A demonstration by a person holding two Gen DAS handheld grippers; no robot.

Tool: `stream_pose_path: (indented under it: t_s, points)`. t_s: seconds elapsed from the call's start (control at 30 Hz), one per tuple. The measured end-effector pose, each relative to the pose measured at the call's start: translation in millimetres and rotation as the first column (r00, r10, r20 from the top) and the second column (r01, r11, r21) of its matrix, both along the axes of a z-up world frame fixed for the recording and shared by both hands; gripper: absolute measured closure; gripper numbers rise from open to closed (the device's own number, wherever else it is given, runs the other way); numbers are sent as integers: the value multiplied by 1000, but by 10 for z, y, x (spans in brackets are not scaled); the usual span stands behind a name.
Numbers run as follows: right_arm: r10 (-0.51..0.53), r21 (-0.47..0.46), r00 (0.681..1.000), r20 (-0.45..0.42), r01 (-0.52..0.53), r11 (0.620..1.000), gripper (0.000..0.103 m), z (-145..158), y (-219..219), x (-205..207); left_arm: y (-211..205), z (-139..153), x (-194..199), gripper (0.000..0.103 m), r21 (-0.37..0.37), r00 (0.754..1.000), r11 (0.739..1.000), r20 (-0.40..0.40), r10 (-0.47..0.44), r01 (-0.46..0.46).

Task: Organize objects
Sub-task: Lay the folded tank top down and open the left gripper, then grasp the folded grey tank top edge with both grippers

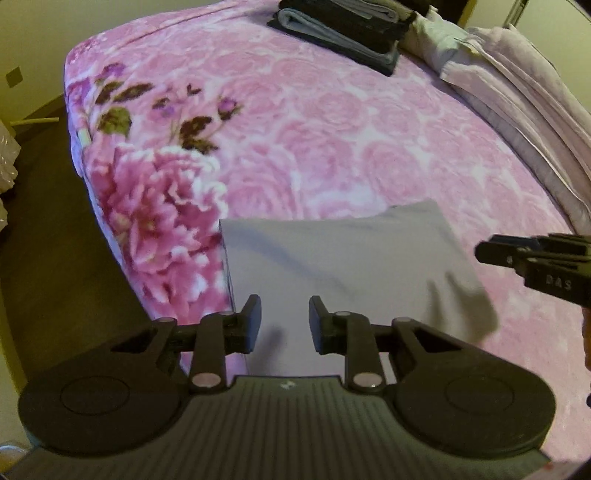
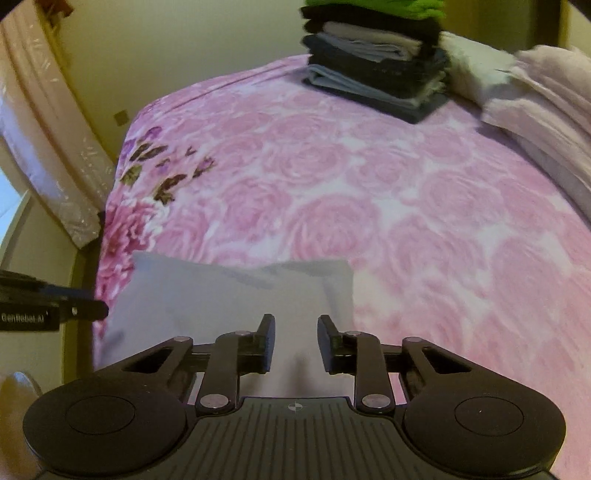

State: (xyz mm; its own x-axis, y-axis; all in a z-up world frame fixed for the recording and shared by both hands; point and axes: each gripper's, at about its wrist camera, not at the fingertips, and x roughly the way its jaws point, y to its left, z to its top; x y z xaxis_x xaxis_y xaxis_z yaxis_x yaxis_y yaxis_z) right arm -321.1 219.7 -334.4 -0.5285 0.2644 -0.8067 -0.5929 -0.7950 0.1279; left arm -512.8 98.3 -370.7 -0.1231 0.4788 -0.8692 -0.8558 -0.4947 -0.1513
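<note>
The blanket [image 1: 332, 140] covering the bed looked like plush, fuzzy fleece with a soft matt nap, printed with roses. On its near edge the folded grey cloth [image 1: 332, 266] was smooth, thin and matt, creased only faintly. The far stack of folded clothes [image 2: 373, 70] looked like woven and knitted fabrics, dull in finish, with a fluffy green piece [image 2: 373, 7] on top. To the right, the pale towels [image 1: 517, 85] appeared looped and rough. The left gripper [image 1: 284, 321] and right gripper [image 2: 296, 341] were matt black plastic with shiny metal pins and ribbed bases.
</note>
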Motion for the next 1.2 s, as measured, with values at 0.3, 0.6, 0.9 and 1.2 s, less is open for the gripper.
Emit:
stream_pose_path:
  t_s: [0.3,0.6,0.9,1.2]
  points:
    - [-20,49,996,82,16,999,86,-601,555,-208,119,-437,-316,83,40,999,998,5,54,-54]
    - [-95,-124,992,-78,85,989,86,-584,1017,-139,-2,-456,-712,81,90,975,977,123,184,-196]
    - [-97,-102,988,-123,85,991,103,-713,1050,-107,98,-629,-803,103,101,973,973,119,198,-210]
    - [-201,34,979,-33,203,979,73,-496,847,-48,-107,-358,-724,103,105,968,963,61,243,-248]
